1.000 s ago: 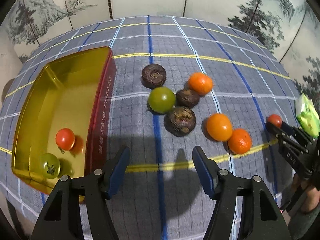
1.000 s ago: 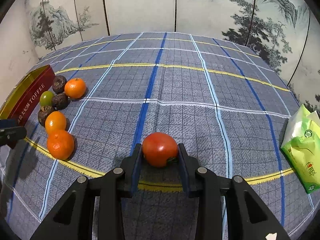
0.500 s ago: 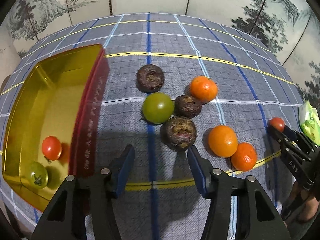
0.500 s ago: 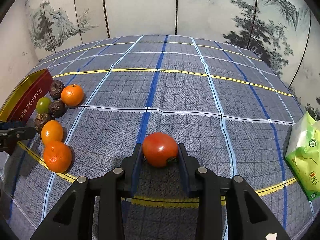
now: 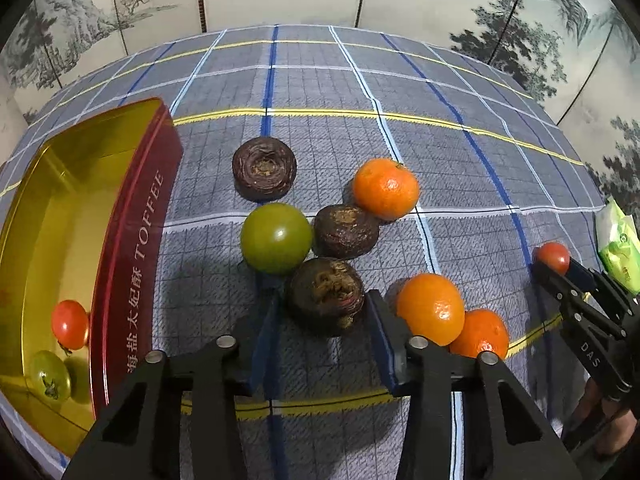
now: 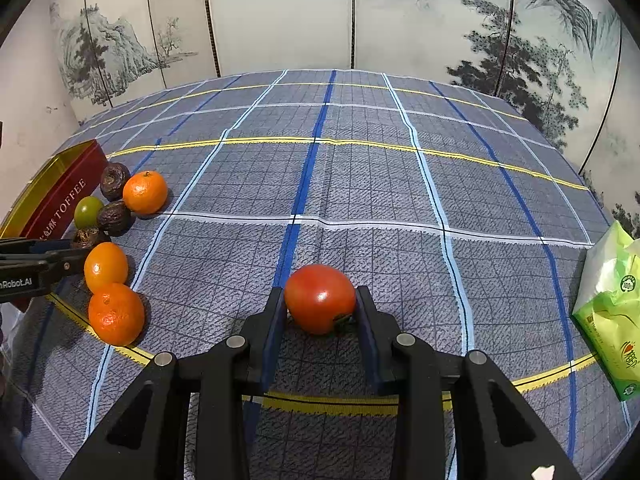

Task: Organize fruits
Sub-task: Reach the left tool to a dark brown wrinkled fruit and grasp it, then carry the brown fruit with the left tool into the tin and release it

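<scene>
The dark wrinkled fruit (image 5: 326, 296) sits between your left gripper (image 5: 320, 328) fingers, stem scar facing up; the jaws are closing, not yet pressing. Just left of it stands the toffee tin (image 5: 132, 248), holding a small red tomato (image 5: 70, 324) and a green one (image 5: 50, 376). Your right gripper (image 6: 320, 320) clamps a red tomato (image 6: 320, 298).

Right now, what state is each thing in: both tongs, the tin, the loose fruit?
Left tongs: closing around a dark fruit.
Right tongs: shut on a red tomato.
Tin: open, two tomatoes inside.
Green tomato: loose on the cloth.
Oranges: loose on the cloth.
</scene>
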`<move>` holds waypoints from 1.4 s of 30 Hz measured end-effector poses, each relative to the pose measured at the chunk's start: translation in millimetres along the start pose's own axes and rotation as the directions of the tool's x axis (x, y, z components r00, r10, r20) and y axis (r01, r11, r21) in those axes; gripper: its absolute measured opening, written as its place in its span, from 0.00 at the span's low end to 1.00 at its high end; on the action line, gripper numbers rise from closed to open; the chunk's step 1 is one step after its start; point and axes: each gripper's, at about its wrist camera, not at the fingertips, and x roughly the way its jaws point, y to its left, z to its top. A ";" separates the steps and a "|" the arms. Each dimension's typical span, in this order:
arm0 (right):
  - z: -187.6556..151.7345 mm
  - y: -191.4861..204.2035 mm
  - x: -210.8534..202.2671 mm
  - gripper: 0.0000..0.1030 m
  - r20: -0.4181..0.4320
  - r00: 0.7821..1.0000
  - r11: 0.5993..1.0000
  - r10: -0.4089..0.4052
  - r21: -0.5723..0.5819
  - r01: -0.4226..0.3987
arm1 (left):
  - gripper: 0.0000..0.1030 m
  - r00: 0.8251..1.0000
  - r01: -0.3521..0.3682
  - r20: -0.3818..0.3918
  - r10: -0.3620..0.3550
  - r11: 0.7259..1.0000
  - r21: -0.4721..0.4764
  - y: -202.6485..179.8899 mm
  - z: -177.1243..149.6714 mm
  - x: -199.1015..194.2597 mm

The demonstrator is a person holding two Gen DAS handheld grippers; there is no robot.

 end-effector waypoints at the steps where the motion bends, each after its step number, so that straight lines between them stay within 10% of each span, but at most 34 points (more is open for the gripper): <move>1: -0.1 -0.1 0.1 0.32 0.000 1.000 1.000 0.001 0.001 -0.001 | 0.40 1.000 0.001 0.001 -0.001 1.000 0.001 0.2 -0.1 -0.3; 26: -0.5 1.1 -0.3 0.32 0.000 1.000 1.000 -0.006 -0.004 0.006 | 0.39 0.997 -0.012 0.073 0.013 1.000 -0.023 26.4 -10.8 -59.7; 42: -0.5 1.7 -0.2 0.32 -0.001 1.000 1.000 -0.007 -0.005 0.007 | 0.39 0.983 -0.129 0.111 0.148 0.979 -0.160 119.8 -6.5 -92.3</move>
